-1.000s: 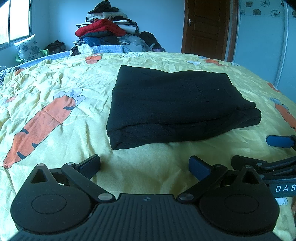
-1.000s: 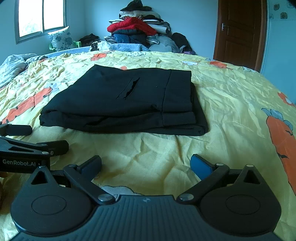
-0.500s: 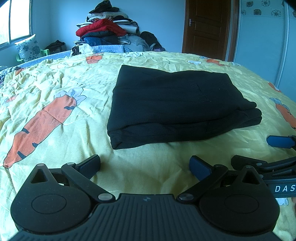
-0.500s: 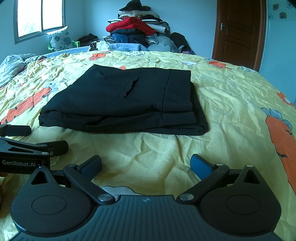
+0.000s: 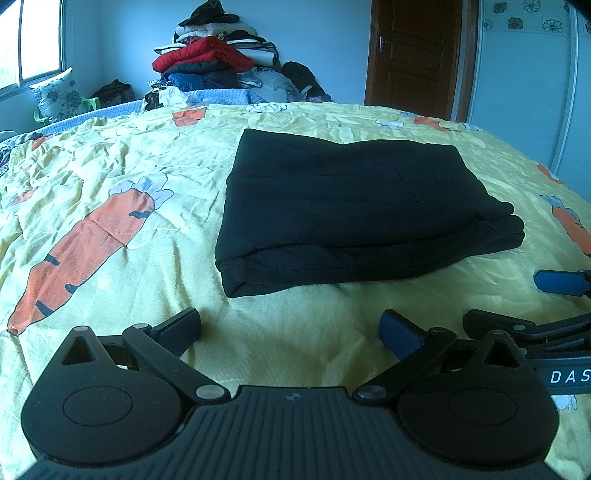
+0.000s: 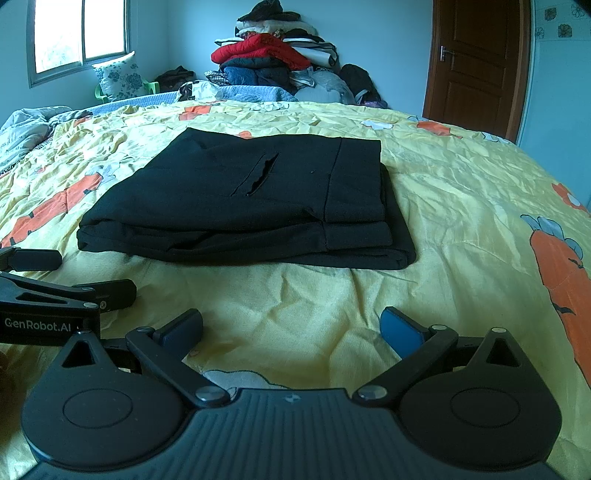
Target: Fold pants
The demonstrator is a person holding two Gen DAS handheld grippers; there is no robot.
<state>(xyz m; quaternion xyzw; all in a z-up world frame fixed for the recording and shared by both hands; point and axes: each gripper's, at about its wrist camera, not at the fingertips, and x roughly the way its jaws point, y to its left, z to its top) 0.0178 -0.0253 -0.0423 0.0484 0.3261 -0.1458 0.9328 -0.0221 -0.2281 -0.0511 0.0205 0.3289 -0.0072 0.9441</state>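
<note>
White lettering "GenRobot.AI" [image 6: 40,325] reads on the side of the left black two-finger tool [image 6: 83,275] where it enters the right wrist view; white letters "DAS" [image 5: 570,376], cut off by the frame edge, read on the right black two-finger tool [image 5: 524,301] in the left wrist view.

The folded black fabric pants [image 5: 354,210] lie as a layered rectangle on the yellow carrot-print bedspread [image 5: 110,177], near the middle of the bed. Their stacked fold edges face both tools, and a slit pocket opening [image 6: 260,175] shows on the top layer. A strip of bare bedspread separates the near edge of the pants from both tools.

Both tools rest low over the bedspread, side by side, each with its jaws spread wide and nothing between them. Neither touches the pants.

Open bedspread lies on all sides of the pants. Beyond the far edge of the bed stand a pile of mixed clothes topped with red [image 6: 273,51], a brown wooden door [image 5: 417,51] and a window [image 6: 79,31].
</note>
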